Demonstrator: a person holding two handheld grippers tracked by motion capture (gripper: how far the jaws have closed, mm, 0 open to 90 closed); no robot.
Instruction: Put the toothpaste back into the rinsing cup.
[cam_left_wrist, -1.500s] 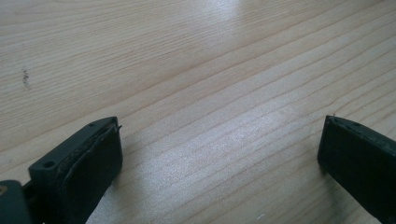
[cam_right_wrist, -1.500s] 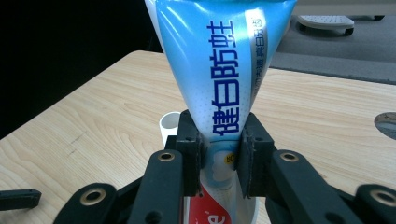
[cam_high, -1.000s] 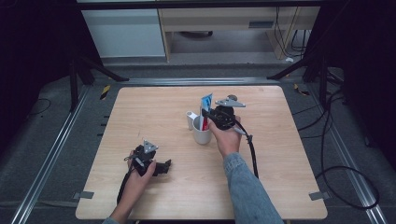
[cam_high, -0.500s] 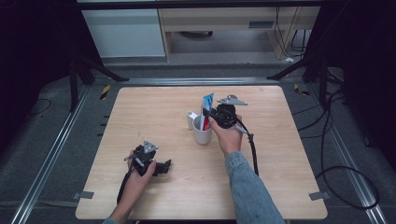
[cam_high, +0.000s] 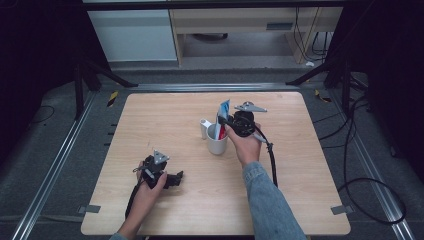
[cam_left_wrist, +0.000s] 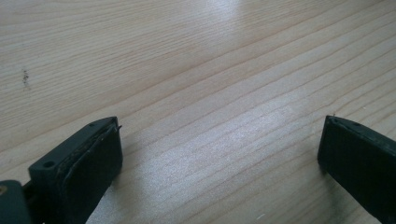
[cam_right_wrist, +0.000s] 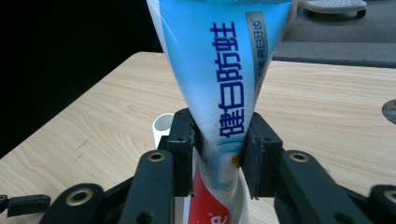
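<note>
Jaws of the right gripper (cam_right_wrist: 218, 156) pinch the blue-and-white toothpaste tube (cam_right_wrist: 219, 70) at its lower body, holding it upright with its red-banded cap end down inside the white ceramic mug (cam_high: 216, 141) near the middle of the pale wooden tabletop (cam_high: 150, 120). As I judge it, doing this step well means keeping the tube vertical, lowering it until the cap rests on the mug's floor, then letting go gently so it leans on the rim. Idle near the front edge, the left gripper (cam_left_wrist: 219, 154) has its jaws spread over bare wood.
</note>
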